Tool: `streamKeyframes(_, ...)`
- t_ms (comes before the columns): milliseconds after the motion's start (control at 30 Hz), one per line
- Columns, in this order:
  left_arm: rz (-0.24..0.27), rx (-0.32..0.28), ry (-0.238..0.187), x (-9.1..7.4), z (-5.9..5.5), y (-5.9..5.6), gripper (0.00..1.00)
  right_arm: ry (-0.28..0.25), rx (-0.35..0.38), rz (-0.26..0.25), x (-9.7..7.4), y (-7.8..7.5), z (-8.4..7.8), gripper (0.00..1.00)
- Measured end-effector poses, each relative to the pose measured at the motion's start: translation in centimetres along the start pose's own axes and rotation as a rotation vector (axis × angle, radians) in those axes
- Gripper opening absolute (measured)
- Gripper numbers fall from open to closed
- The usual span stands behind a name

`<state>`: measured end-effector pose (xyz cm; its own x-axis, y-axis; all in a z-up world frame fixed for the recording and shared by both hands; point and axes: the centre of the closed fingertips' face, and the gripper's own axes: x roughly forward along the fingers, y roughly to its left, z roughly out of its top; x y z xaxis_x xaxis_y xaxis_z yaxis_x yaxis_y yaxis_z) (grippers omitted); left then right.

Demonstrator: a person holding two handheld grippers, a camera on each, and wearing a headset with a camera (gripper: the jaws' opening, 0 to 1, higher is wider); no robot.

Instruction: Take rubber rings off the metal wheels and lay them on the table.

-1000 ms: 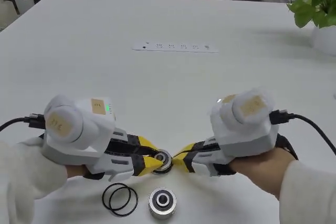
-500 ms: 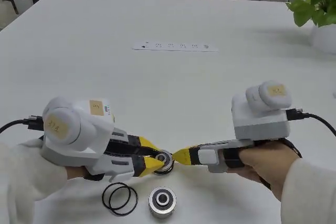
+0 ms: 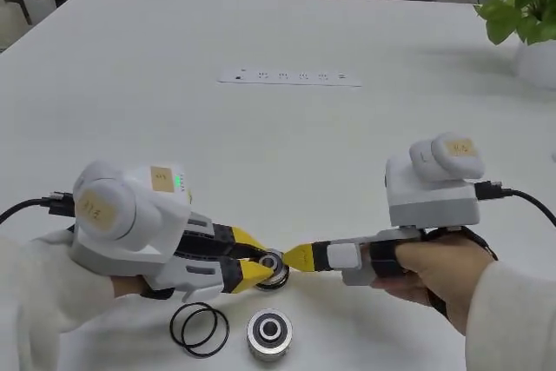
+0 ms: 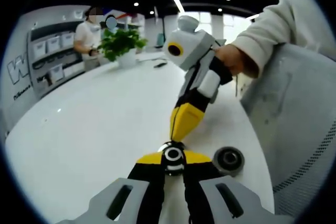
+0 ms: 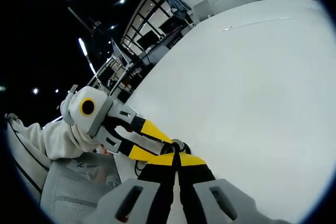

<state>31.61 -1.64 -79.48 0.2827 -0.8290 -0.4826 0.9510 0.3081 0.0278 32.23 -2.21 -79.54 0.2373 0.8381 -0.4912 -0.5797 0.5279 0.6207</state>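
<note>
The right gripper [image 3: 293, 258] has rolled onto its side since a second ago and drawn back a little. Its jaws are pinched together, with the tip touching the metal wheel [image 3: 273, 267]. The left gripper [image 3: 261, 263] clamps that wheel near the counter's [image 3: 287, 145] front edge, its bore tilted up toward the left gripper. A second wheel [image 3: 269, 334] lies flat, bore upward, beside two overlapping rubber rings [image 3: 199, 328].

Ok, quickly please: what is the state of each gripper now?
Left gripper: shut on the metal wheel.
Right gripper: shut, tips at that wheel; whether they pinch anything cannot be told.
</note>
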Motion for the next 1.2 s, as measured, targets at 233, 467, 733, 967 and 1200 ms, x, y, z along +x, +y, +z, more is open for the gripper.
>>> streamKeyframes(233,0.0,0.0,0.0,0.0,0.0,0.0,0.13,-0.001,0.005,0.006,0.0,0.2,0.0,0.0)
streamKeyframes(467,0.0,-0.001,-0.001,0.0,0.0,0.0,0.13,-0.003,0.006,0.017,0.0,0.5,0.1,0.0)
streamKeyframes(733,-0.001,-0.003,-0.003,0.0,0.0,0.0,0.13,-0.007,0.0,0.033,0.1,0.8,0.2,0.0)
streamKeyframes(967,-0.002,-0.004,-0.004,0.0,0.1,0.0,0.13,-0.006,-0.011,0.04,0.1,0.9,0.2,0.0)
streamKeyframes(1200,0.0,-0.003,-0.005,0.1,0.1,0.0,0.13,-0.036,-0.009,0.083,0.1,2.0,1.2,0.0)
